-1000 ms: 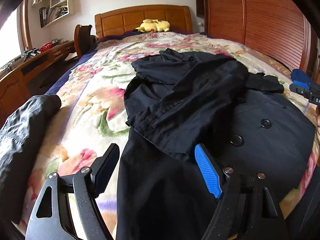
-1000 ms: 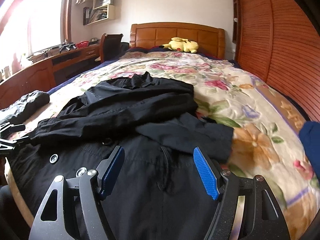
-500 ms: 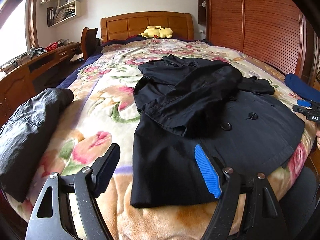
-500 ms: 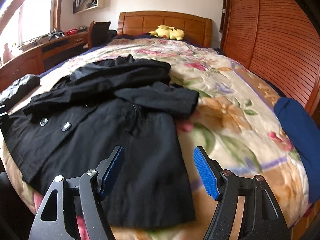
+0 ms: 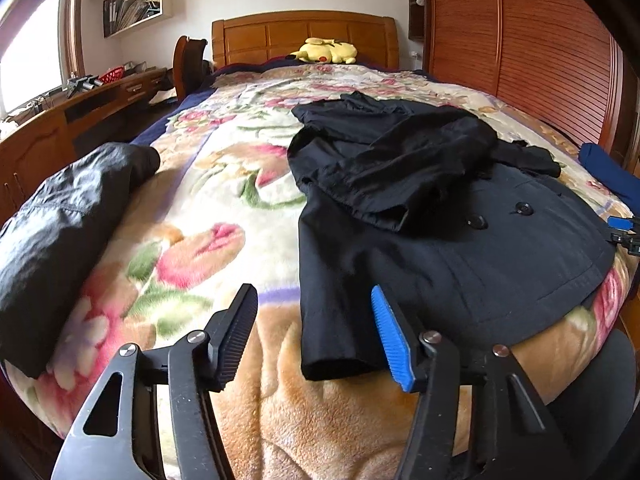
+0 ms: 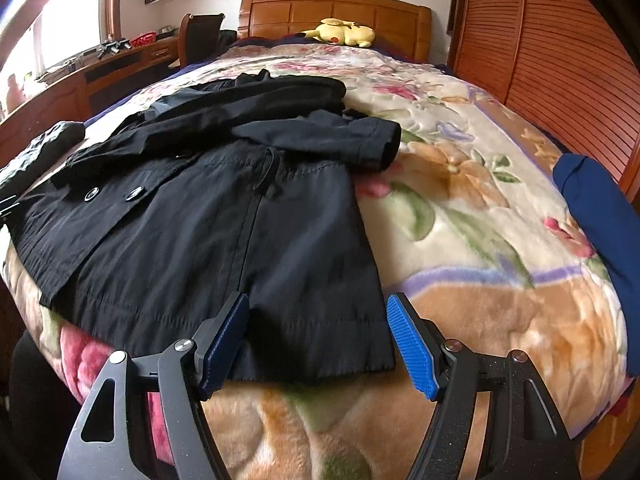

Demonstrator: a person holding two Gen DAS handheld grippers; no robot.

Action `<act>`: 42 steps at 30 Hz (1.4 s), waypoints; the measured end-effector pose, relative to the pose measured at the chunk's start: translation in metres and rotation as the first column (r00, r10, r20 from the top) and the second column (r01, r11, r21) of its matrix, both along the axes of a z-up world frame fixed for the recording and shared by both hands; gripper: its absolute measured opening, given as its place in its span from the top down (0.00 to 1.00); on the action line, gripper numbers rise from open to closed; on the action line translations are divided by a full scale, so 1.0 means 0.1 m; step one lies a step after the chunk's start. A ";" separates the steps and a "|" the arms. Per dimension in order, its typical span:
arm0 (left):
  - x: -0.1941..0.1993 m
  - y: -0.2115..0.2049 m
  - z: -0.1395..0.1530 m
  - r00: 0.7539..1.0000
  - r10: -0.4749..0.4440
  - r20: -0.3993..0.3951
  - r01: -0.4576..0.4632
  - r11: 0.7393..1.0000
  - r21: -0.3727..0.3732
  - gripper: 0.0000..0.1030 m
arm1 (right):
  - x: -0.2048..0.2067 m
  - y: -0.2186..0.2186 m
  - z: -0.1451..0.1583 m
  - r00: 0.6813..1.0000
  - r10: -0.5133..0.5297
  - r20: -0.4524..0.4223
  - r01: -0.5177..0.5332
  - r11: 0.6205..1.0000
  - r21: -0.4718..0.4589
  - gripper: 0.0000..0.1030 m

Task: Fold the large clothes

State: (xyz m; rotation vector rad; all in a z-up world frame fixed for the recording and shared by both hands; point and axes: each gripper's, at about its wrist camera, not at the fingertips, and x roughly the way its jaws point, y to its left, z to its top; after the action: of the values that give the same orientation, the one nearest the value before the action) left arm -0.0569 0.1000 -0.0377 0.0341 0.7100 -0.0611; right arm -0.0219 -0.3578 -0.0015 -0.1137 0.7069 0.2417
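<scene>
Item: black double-breasted coat [image 5: 420, 240] [image 6: 224, 216], spread face-up on a floral blanket [image 5: 208, 216] [image 6: 460, 208] across the foot half of the bed, collar toward the wooden headboard [image 5: 304, 36] [image 6: 336, 12], hem at the blanket's near edge. Both sleeves are folded in across the chest; two dark buttons show below the folded sleeve.

Left claw [image 5: 316, 336]: set at the coat's hem corner on the left side. The corner lies between the two pads, nearer the blue one; the pads do not press on it. Jaws are closing, the gap middling.

Right claw [image 6: 316, 340]: set at the opposite hem corner. The hem edge lies in the gap between the blue pads, untouched; jaws stand wide apart.

Also on the bed: a dark grey padded garment [image 5: 64, 232] bundled at the left edge, well apart from the coat; a navy blue folded cloth [image 6: 600, 232] at the right edge; a yellow plush toy [image 5: 324, 50] [image 6: 344, 32] against the headboard.

Surroundings: a wooden desk [image 5: 100, 100] along the window wall with a chair [image 6: 200, 36] drawn up, wall shelves above it, and slatted wooden wardrobe doors [image 6: 560, 60] beside the bed on the right.
</scene>
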 end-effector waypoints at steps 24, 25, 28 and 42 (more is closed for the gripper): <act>-0.04 0.03 -0.07 1.000 -0.009 -0.003 0.008 0.999 -0.052 0.49 | -0.01 0.07 -0.17 0.993 0.114 0.014 -0.115 0.992 0.059 0.84; -0.05 0.03 -0.08 1.000 -0.010 -0.002 0.010 0.998 -0.057 0.49 | -0.01 0.08 -0.17 0.994 0.112 0.012 -0.112 0.992 0.060 0.84; -0.11 0.04 -0.09 1.000 -0.011 0.003 0.011 0.997 -0.072 0.49 | -0.01 0.09 -0.17 0.994 0.107 0.008 -0.107 0.992 0.064 0.84; -0.32 -0.14 0.28 0.994 -0.036 0.099 0.042 0.997 -0.059 0.95 | 0.00 0.09 0.01 0.992 0.123 0.030 -0.125 0.991 0.057 0.92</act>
State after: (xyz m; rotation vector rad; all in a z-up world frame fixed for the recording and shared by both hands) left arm -0.0889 0.0863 -0.0095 -0.0076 0.6088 -0.1180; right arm -0.0222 -0.3490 -0.0004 -0.1051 0.6670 0.3792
